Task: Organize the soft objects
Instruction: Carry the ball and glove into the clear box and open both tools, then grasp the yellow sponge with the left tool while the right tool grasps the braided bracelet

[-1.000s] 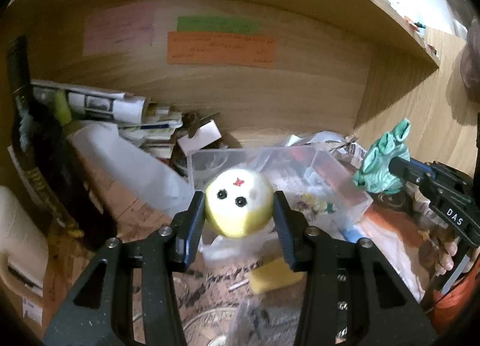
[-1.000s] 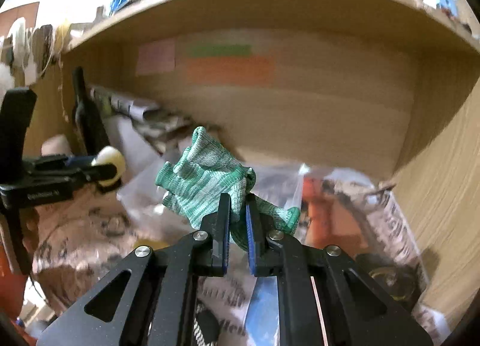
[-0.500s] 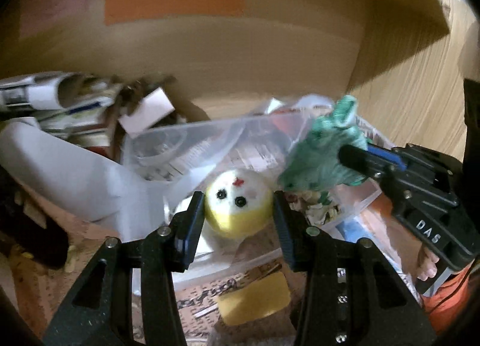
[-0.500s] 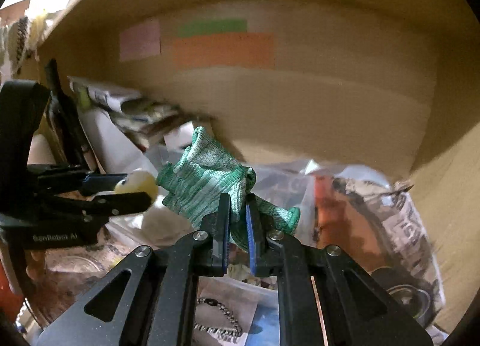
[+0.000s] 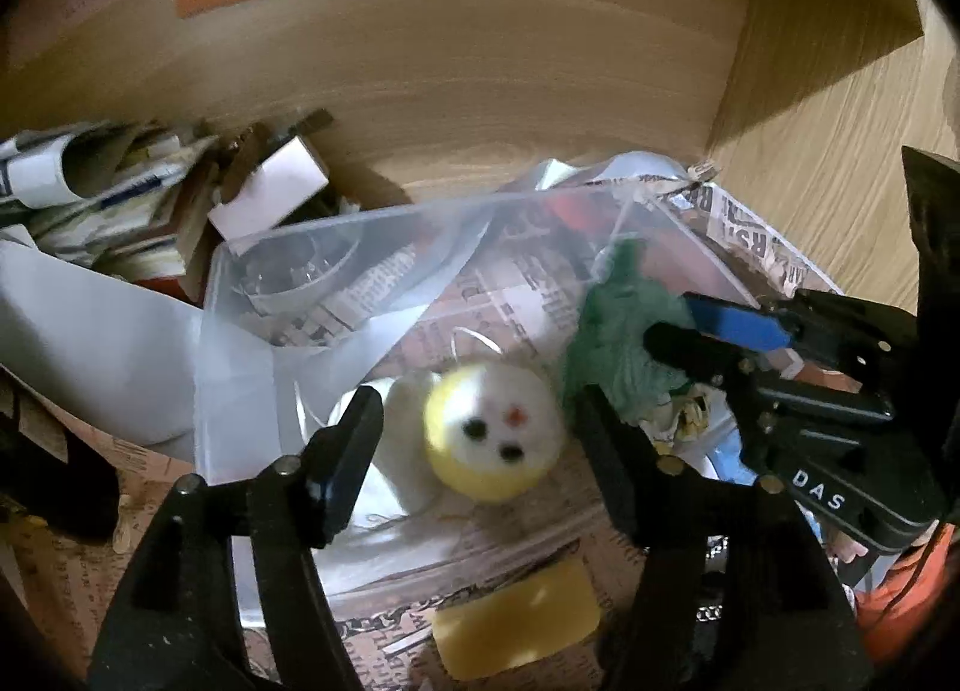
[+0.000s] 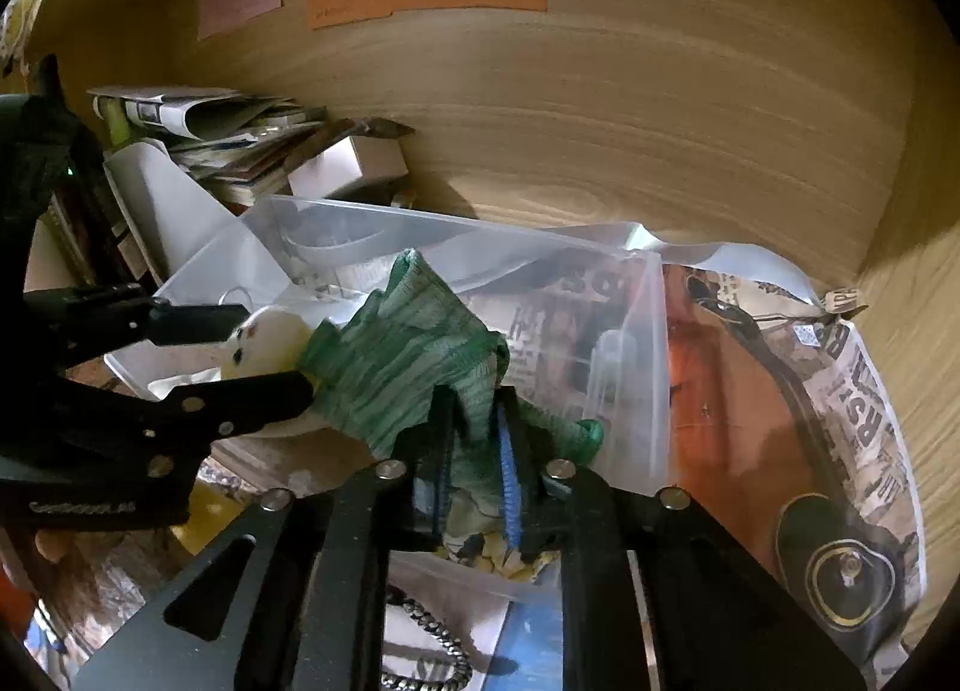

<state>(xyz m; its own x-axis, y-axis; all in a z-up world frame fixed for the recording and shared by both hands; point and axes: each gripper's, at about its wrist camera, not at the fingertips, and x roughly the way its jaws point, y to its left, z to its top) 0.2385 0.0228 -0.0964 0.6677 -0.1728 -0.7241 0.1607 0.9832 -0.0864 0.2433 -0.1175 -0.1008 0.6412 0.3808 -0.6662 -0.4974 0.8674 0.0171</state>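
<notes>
Your left gripper has its fingers spread wide, with the yellow-and-white plush ball loose between them over the clear plastic bin; gaps show on both sides, so it appears released. Your right gripper is clenched on the green knitted glove, held just beside the ball above the same bin.

Risks, as judgements:
- The ball is round and light; it may roll or bounce off the crumpled white plastic inside the bin instead of settling.
- The glove hangs against the left gripper's near finger; opening now could drape it over that finger or the bin wall, not inside.
- Both grippers crowd one opening, so withdrawing either could nudge the other's object out.

Hard to make out:
- The ball is motion-blurred, so you cannot tell whether it rests on the bin's contents or is in mid-air.
- The bin floor is obscured by plastic and newspaper.
- The yellow sponge-like block outside the bin is partly cut off by the fingers.
</notes>
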